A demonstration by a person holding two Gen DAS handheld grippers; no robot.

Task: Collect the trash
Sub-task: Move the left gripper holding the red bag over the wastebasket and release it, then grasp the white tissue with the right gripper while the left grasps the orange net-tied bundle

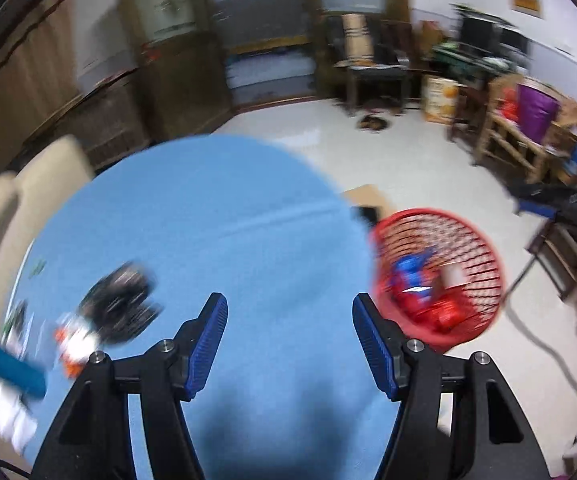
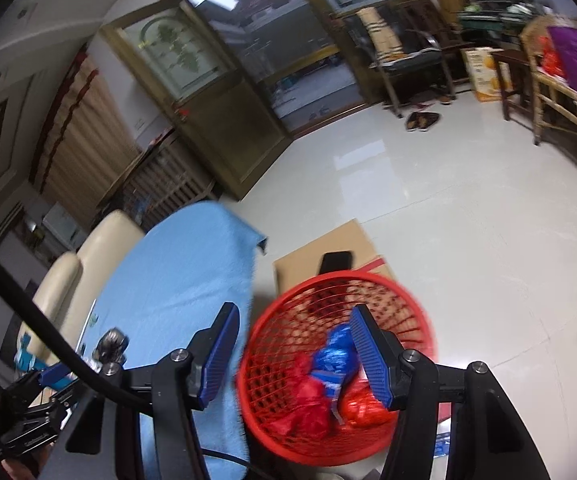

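Note:
My left gripper (image 1: 289, 344) is open and empty above the blue-covered table (image 1: 216, 220). Left of it, a blurred black crumpled wrapper (image 1: 118, 304) lies beside an orange and white wrapper (image 1: 74, 346) and white scraps (image 1: 12, 416). The red mesh basket (image 1: 484, 264) stands on the floor off the table's right edge and holds red and blue bags (image 1: 412, 280). My right gripper (image 2: 294, 354) is open and empty, just above the red basket (image 2: 288, 312), with red bags (image 2: 308, 396) and a blue bag (image 2: 334, 356) inside. The left gripper body (image 2: 40, 396) shows at the lower left.
A flat cardboard sheet (image 2: 320, 248) with a black phone-like object (image 2: 334, 262) lies on the tiled floor behind the basket. A cream sofa (image 2: 88, 248) runs along the table's far side. Wooden chairs (image 2: 564, 92), slippers (image 2: 422, 120) and glass doors (image 2: 272, 52) stand further back.

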